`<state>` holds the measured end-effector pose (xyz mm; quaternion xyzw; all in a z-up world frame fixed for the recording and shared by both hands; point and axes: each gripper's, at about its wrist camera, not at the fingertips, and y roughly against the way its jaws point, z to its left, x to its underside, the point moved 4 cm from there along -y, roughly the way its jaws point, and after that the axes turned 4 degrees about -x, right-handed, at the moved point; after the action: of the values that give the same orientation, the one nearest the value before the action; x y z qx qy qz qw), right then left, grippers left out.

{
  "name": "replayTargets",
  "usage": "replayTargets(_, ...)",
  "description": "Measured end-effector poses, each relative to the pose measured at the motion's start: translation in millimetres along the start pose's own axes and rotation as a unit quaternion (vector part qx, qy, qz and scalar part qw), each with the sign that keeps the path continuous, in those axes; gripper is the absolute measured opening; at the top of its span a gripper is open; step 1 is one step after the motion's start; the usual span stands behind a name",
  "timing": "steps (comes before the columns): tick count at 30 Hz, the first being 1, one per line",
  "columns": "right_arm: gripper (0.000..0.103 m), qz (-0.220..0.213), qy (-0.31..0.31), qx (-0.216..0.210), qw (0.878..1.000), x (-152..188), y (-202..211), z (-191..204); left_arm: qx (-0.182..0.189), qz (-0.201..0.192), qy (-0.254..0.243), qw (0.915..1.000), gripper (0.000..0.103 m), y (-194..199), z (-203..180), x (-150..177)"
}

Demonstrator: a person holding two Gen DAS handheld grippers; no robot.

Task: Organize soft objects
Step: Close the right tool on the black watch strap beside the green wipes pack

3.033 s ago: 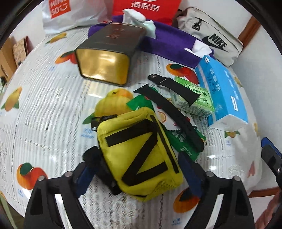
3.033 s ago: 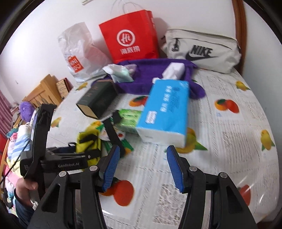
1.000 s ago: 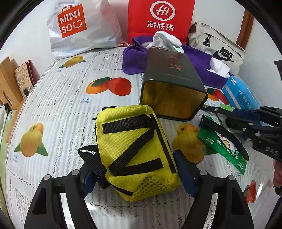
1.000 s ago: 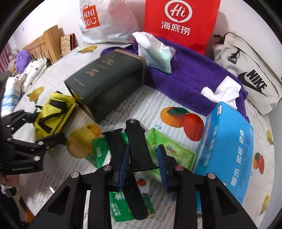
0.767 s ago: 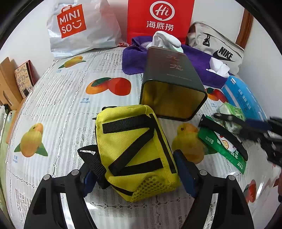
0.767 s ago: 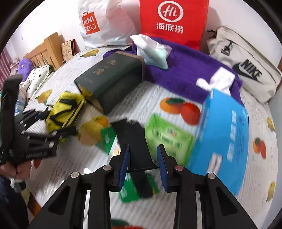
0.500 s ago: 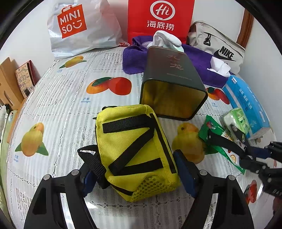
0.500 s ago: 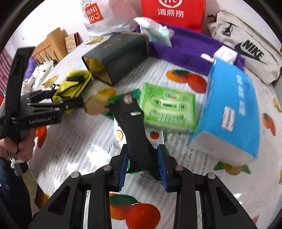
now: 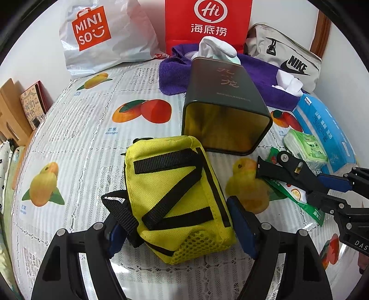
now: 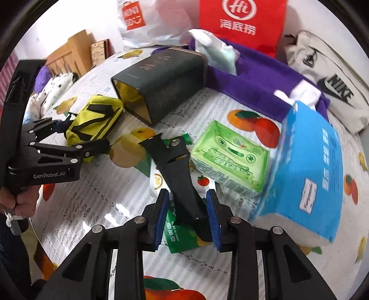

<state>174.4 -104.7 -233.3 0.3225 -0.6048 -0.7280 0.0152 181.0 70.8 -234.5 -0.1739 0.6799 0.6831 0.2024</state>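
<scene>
Gripping the black strap (image 10: 182, 182) narrowly, your right gripper (image 10: 188, 214) holds it above the green sachet (image 10: 182, 235); your left gripper (image 9: 182, 228) stands wide, clamping the yellow pouch (image 9: 175, 196) on the fruit-print tablecloth (image 9: 92, 129), with the dark tin (image 9: 226, 115) lying open-mouthed just beyond.

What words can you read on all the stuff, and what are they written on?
"MINISO": white plastic bag
"Hi" and "海底捞": red paper bag
"NIKE": grey pouch
"芒果 mango": fruit-print tablecloth
"GenRobot.AI": left gripper
Gold characters on the dark tin, and print on the blue tissue pack and green packet: too blurred to read.
</scene>
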Motion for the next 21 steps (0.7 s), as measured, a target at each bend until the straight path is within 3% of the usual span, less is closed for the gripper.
replayTargets(7, 0.034, 0.011, 0.033, 0.008, 0.999, -6, -4, 7, 0.002, 0.001, -0.002, 1.0, 0.078, 0, 0, 1)
replayTargets(16, 0.036, 0.015, 0.025, -0.013, 0.999, -16, -11, 8, 0.0, 0.001, -0.004, 1.0, 0.078, 1, -1, 1)
replayTargets(17, 0.035, 0.015, 0.027, -0.012, 0.999, -16, -13, 8, 0.002, 0.002, -0.003, 1.0, 0.078, 1, -1, 1)
replayTargets(18, 0.026, 0.011, 0.029, -0.01, 0.999, -17, -14, 9, 0.004, 0.002, -0.002, 1.0, 0.078, 1, -1, 1)
replayTargets(21, 0.021, 0.001, 0.025, -0.015, 1.0, -18, -8, 11, 0.004, 0.002, -0.005, 1.0, 0.078, 1, -1, 1)
